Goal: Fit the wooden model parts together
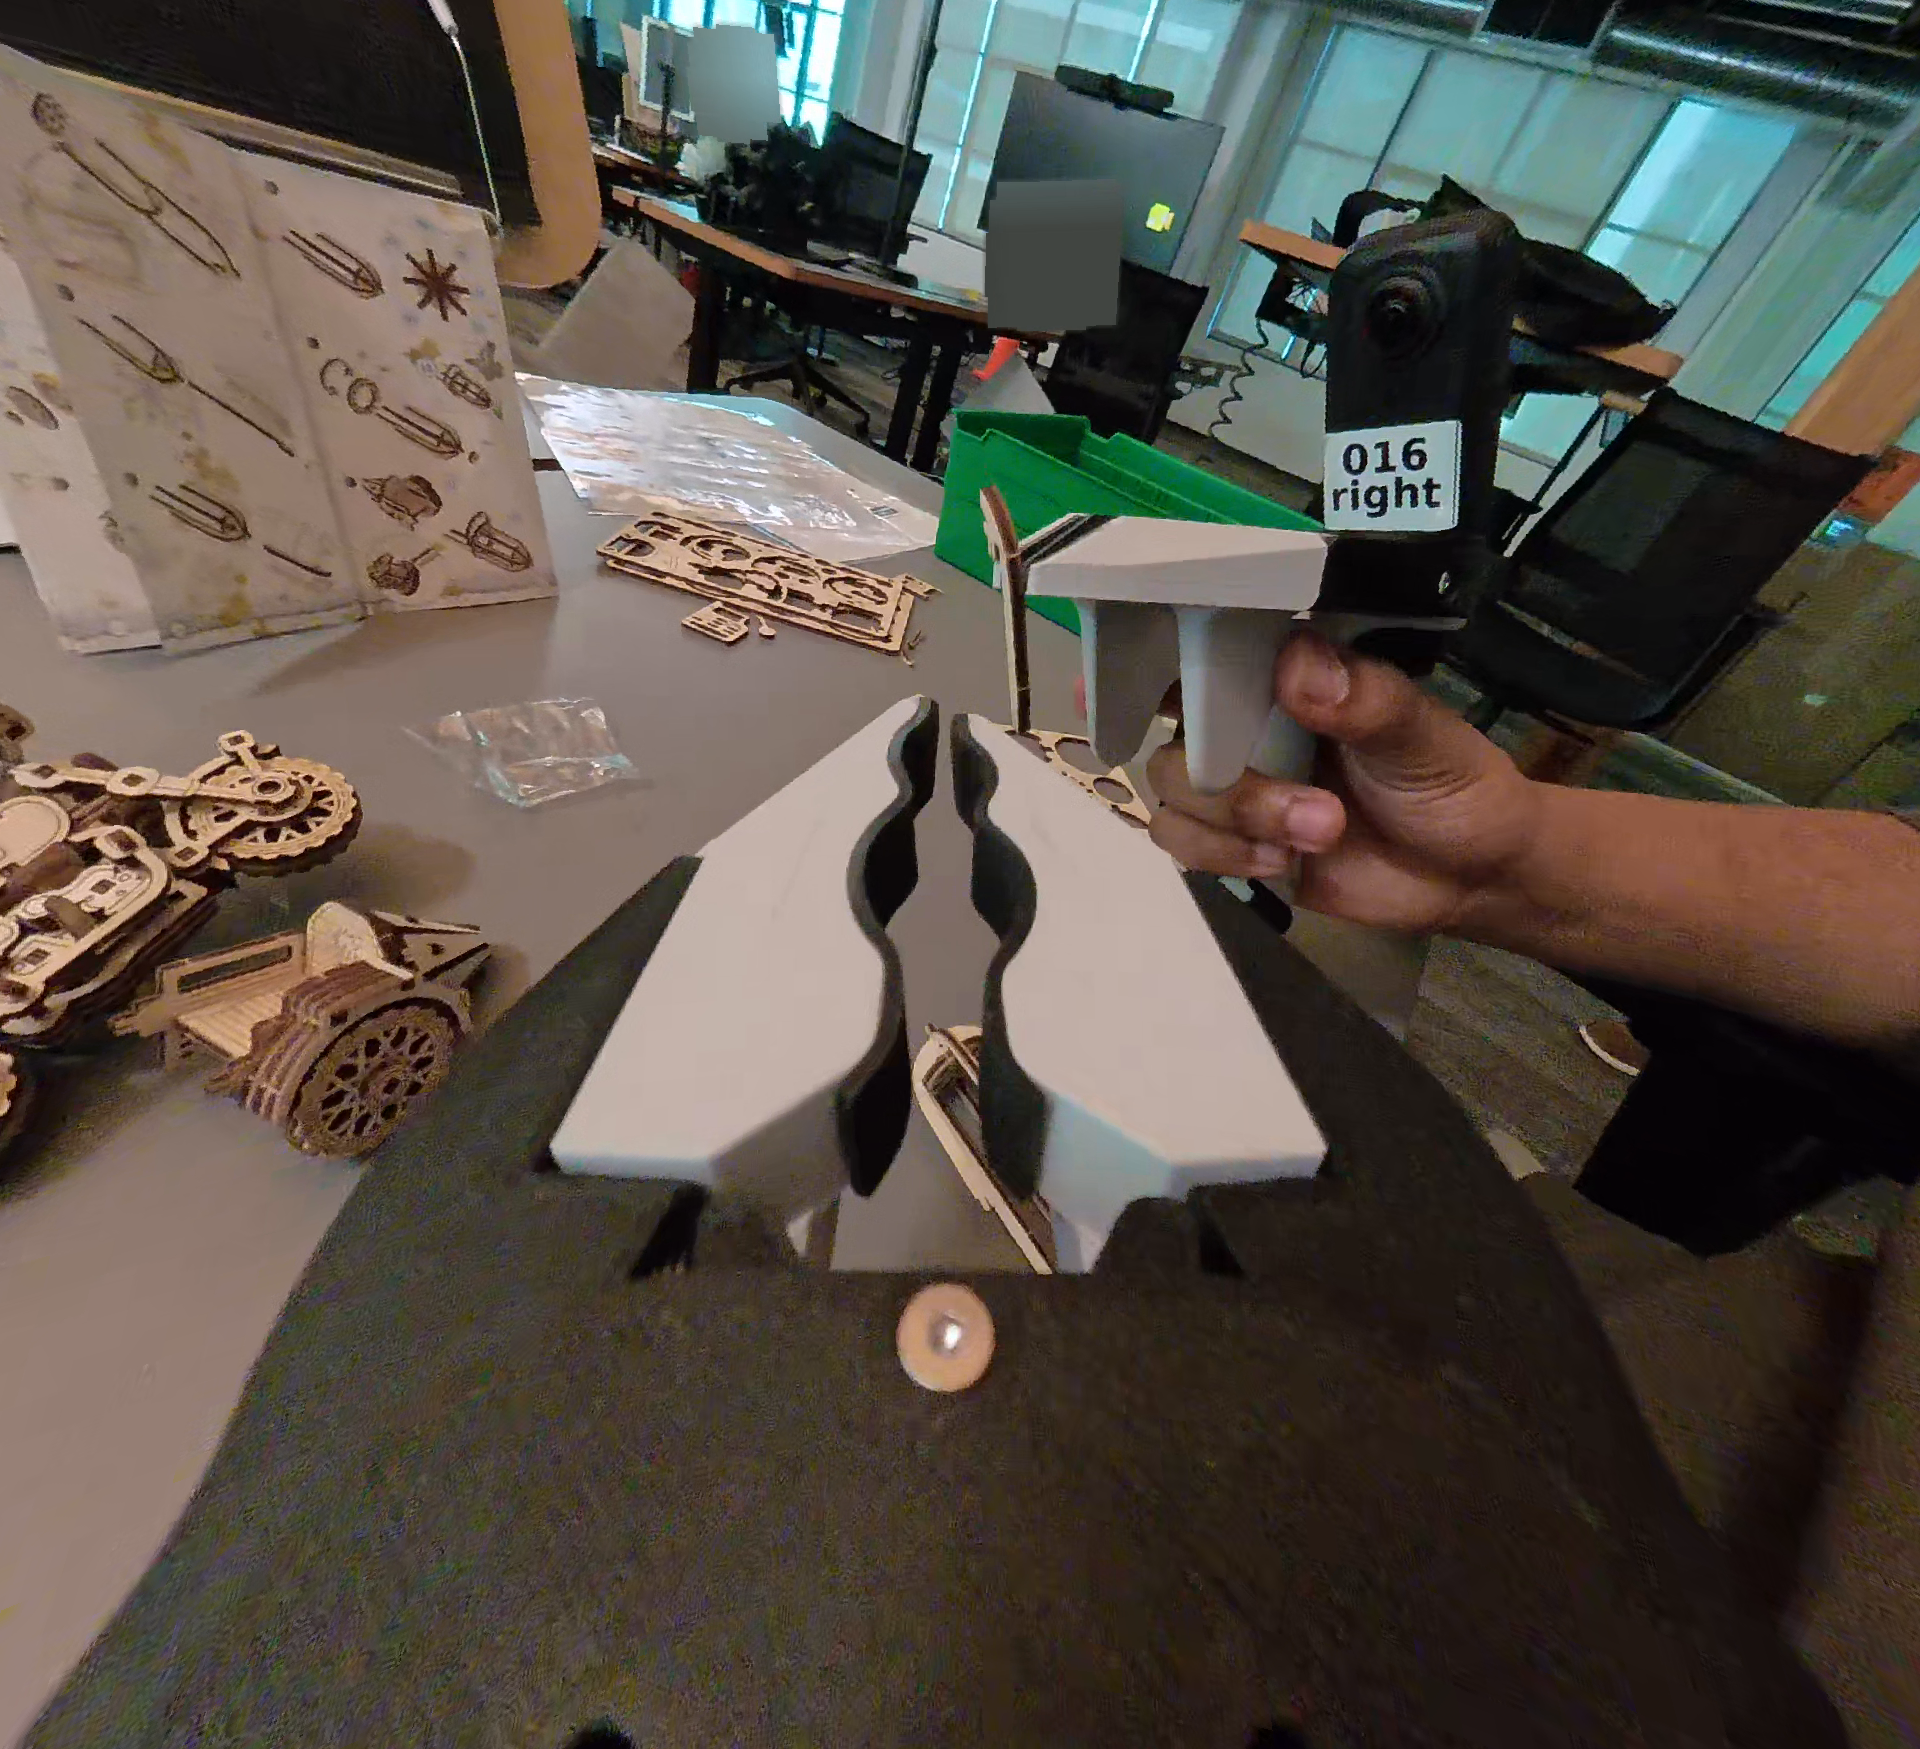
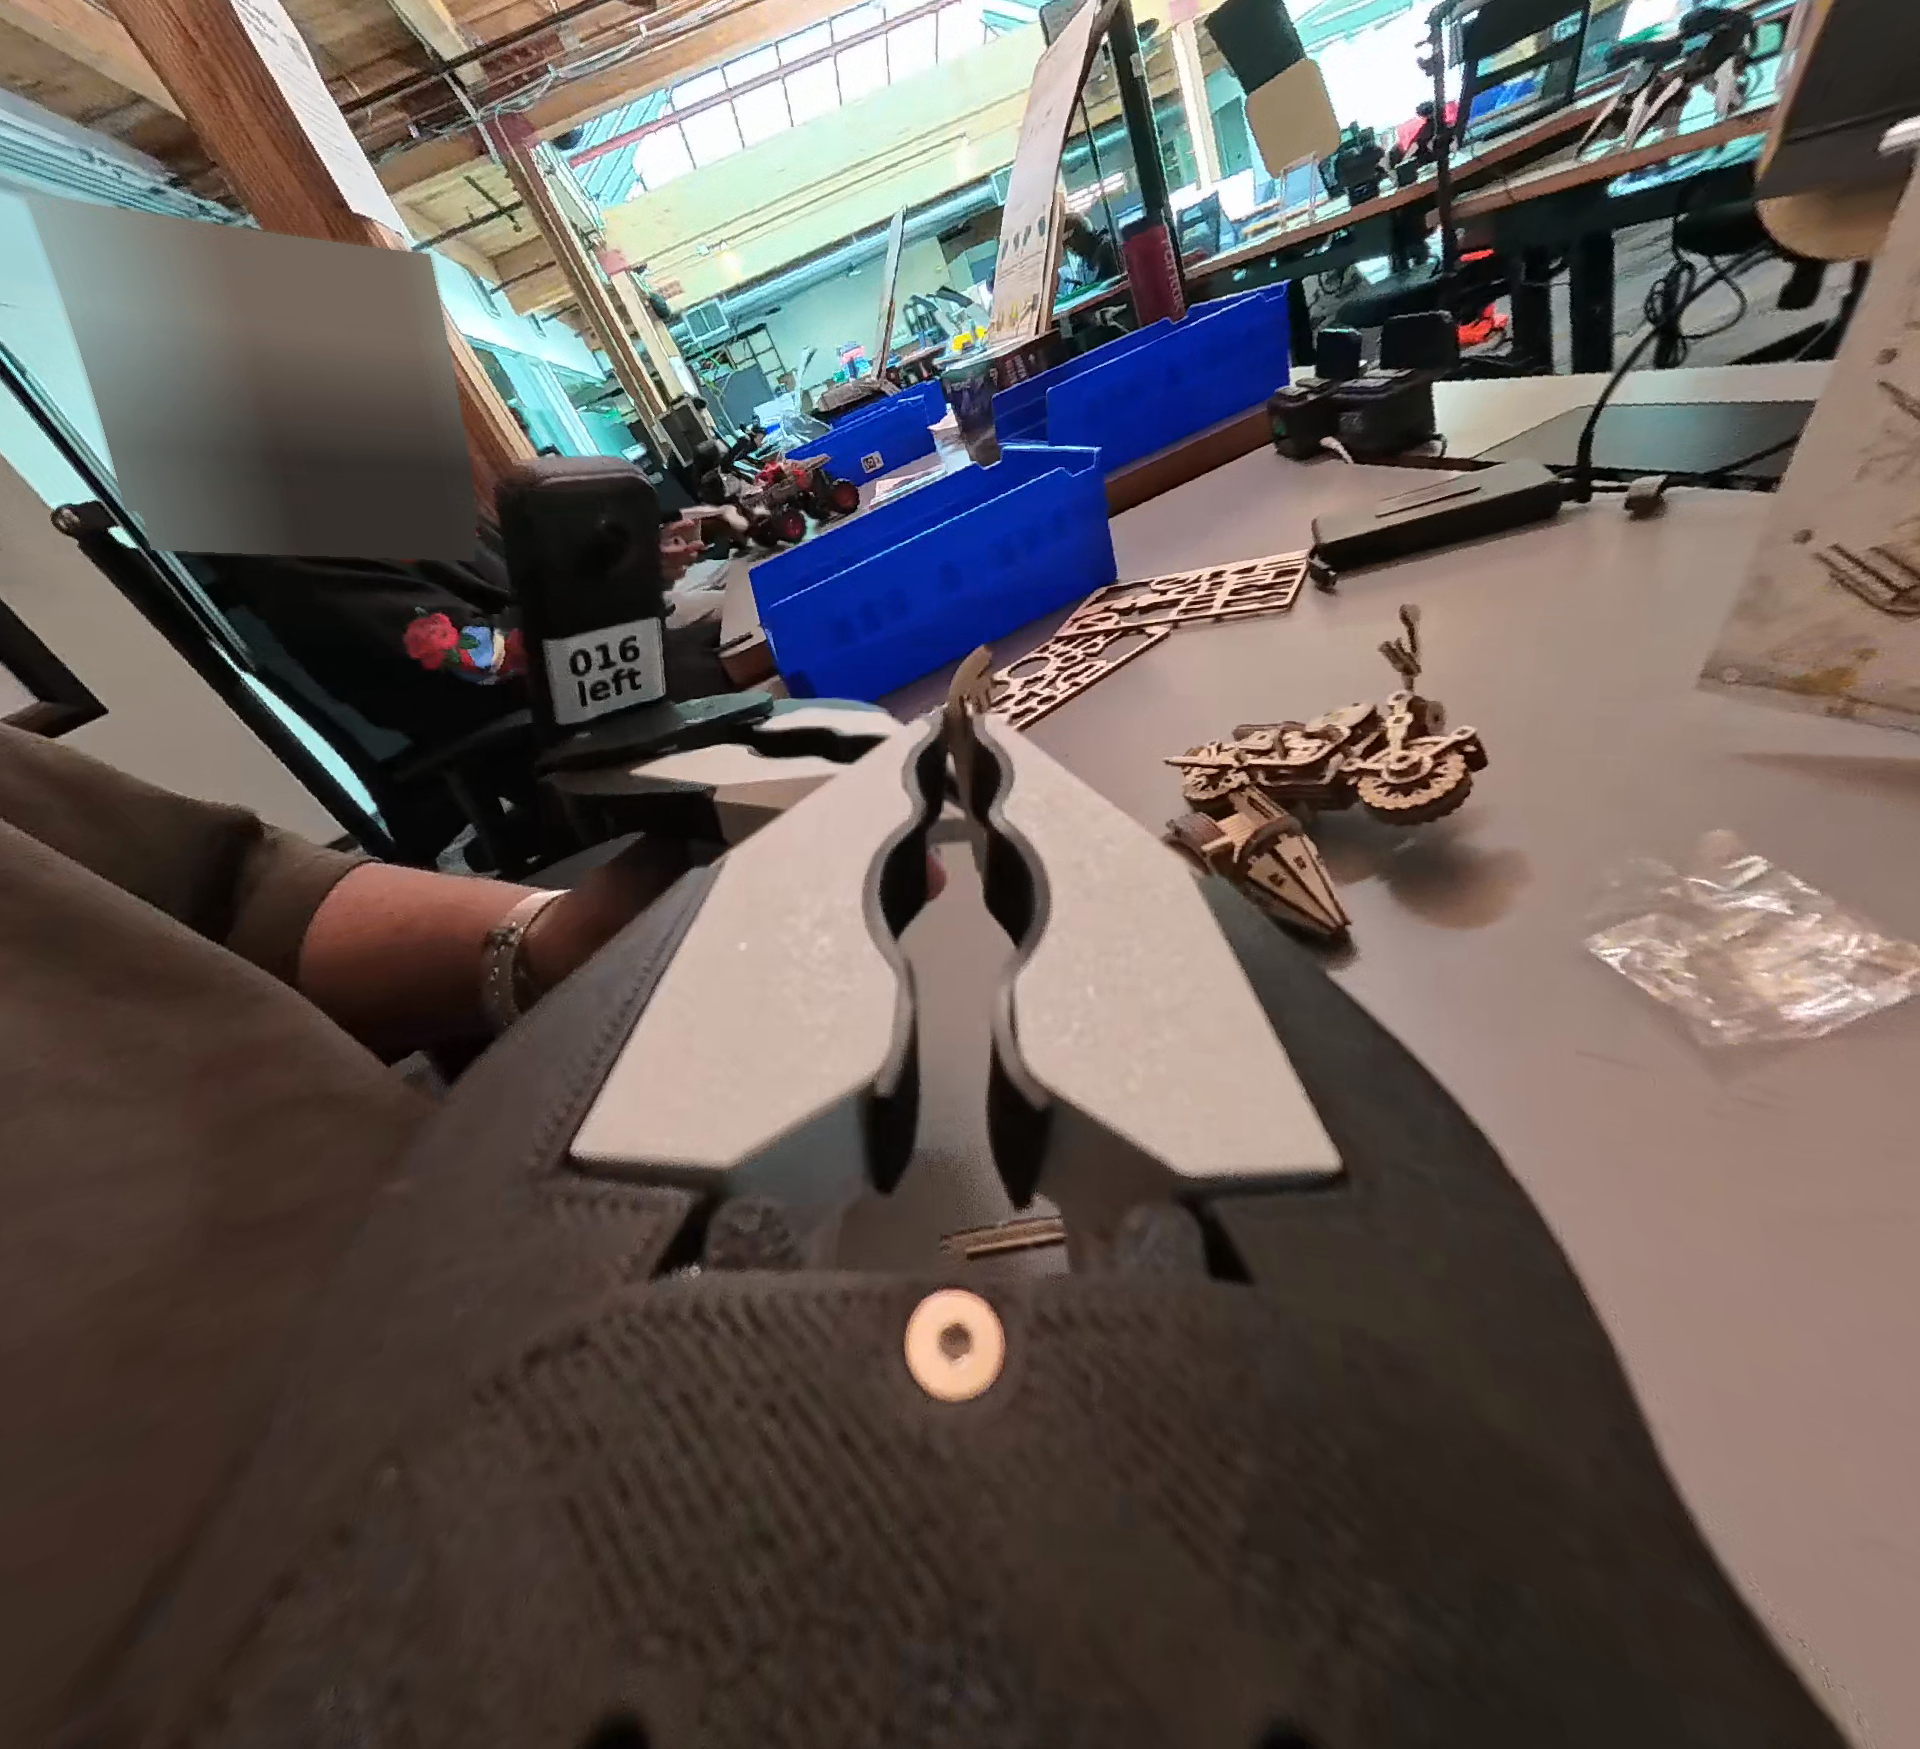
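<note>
Table: grey desk (image 1: 665, 691) in an open workshop, ducts overhead, wood kit spread across it.
Left gripper (image 1: 943, 733): bottom centre of the left wrist view, jaws nearly together at the tips; a pale wooden part (image 1: 971, 1128) sits low between the fingers, touching the right pad. Whether it is truly clamped, I cannot tell.
Right gripper (image 2: 961, 743): fingers pinched on a thin wooden strip (image 2: 968, 712) that pokes up past the tips. In the left wrist view that strip stands upright at centre right, a hand (image 1: 1382, 795) wrapped round the handle.
Models: wooden motorbike (image 1: 218, 795) and wheeled sidecar piece (image 1: 332, 1045) at lower left of the left wrist view, close together.
Bag: crumpled clear plastic (image 1: 530, 749) just beyond them.
Sheet: punched-out wooden fret (image 1: 764, 582) farther up, mid-frame.
Booklet: open instruction pages (image 1: 260, 390) standing at upper left.
Bins: green bin (image 1: 1049, 484) behind the right gripper; blue bins (image 2: 935, 567) mid-frame in the right wrist view.
</note>
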Motion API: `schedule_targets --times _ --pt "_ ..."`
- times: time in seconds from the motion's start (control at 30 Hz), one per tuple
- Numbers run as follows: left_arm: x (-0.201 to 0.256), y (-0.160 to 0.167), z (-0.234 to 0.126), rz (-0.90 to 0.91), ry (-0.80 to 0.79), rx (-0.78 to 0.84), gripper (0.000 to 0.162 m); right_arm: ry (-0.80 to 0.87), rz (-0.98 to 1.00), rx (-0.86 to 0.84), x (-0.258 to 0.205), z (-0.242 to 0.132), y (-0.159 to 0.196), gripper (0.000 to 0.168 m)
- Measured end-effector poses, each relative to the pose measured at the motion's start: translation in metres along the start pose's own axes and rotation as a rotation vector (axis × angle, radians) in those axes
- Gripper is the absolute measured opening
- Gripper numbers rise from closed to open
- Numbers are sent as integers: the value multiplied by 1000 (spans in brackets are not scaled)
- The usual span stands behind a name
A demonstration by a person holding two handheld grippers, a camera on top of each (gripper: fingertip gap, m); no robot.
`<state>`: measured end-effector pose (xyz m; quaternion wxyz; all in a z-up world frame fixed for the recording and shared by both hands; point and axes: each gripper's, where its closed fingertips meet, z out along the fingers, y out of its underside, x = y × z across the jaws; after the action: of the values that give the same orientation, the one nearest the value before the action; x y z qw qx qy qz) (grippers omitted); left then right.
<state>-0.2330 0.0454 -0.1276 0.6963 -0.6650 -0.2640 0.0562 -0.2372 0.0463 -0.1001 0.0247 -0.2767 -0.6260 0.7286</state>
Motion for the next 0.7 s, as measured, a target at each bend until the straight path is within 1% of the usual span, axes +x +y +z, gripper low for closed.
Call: schedule_targets --times 0.03,0.07,0.1,0.17,0.23,0.27,0.37,0.4,0.43,0.5,0.6,0.63,0.7 --pt "2 -1 0 0 15 6 9 4 8 9 1 0 -1 1" --pt "7 -2 0 1 50 9 23 8 11 12 2 0 -2 1" --pt "11 0 2 -4 67 2 34 10 13 4 3 0 0 1" --pt "14 5 5 -22 69 -20 37 11 10 -16 2 3 4 1" --pt "12 7 8 -44 47 -26 36 6 -2 -24 -2 6 7 1" --pt "10 8 8 -53 35 -27 33 2 -11 -29 -5 8 8 1" --pt "3 6 6 -68 8 -14 17 0 -40 -45 -9 10 11 1" --pt "3 5 5 -59 18 -14 5 5 -45 -48 -9 10 11 0" --pt "1 3 3 -55 13 -9 1 8 -48 -54 -8 10 12 0" --pt "-1 1 -2 -32 30 -4 1 21 -57 -87 -4 8 16 0" --pt "-8 8 -5 -12 50 -85 1 19 -115 -142 0 0 18 18" --pt "-9 11 -5 -1 70 -122 1 31 -155 -151 2 -4 16 20" --pt "-13 28 -6 44 95 -249 1 46 -257 -216 5 -12 18 21"
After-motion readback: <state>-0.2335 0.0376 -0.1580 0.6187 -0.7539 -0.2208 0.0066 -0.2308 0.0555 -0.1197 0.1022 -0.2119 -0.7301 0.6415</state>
